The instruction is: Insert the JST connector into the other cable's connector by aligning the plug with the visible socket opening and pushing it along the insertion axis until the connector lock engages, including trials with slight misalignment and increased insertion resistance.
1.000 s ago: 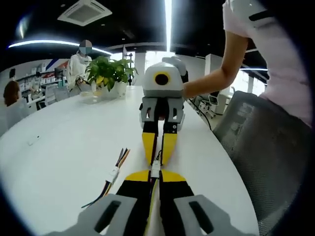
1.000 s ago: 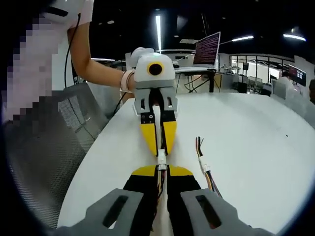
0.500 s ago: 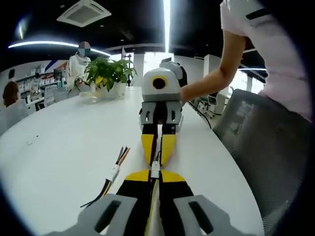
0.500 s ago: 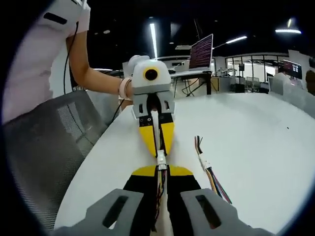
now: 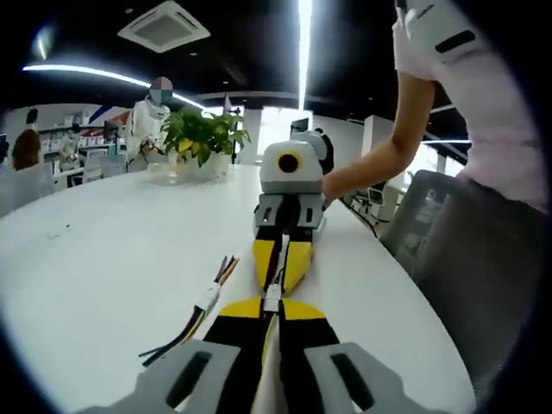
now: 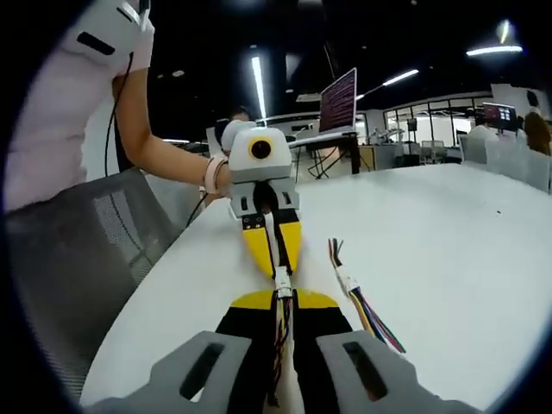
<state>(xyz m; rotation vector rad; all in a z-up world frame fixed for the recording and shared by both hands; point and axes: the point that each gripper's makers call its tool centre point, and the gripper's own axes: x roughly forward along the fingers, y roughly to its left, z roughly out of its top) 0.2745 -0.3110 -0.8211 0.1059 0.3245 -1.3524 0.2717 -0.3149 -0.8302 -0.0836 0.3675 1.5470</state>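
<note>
The white desk (image 5: 95, 259) carried everything, a broad curved top whose near edge ran beside a grey mesh chair (image 6: 78, 259), with a potted plant (image 5: 200, 138) standing far off at its back. The person (image 5: 470, 103) stood at that edge, one arm reaching forward to each tool, so that the two tools met nose to nose over the bare surface. In the left gripper view the left claw (image 5: 271, 304) rose from the bottom with its black and yellow jaws pressed together on a small white JST connector (image 5: 272, 297), and the right claw (image 5: 281, 269) faced it from beyond, tips nearly touching. In the right gripper view the picture mirrored: the right claw (image 6: 283, 299) was clenched on its own white connector (image 6: 282, 285) with coloured wires trailing back between the jaws, and the left claw (image 6: 276, 259) pointed straight at it. Holding both halves head-on along one line looked deliberate, since the plug could only slide home if its axis matched the socket opening. The two white pieces sat at the meeting point of the tips, touching or very nearly so; whether the lock had caught was too small to tell. A spare cable (image 5: 194, 315) with its own white connector and fanned coloured wires lay on the desk just beside the claws, apparently set aside and out of the way.
</note>
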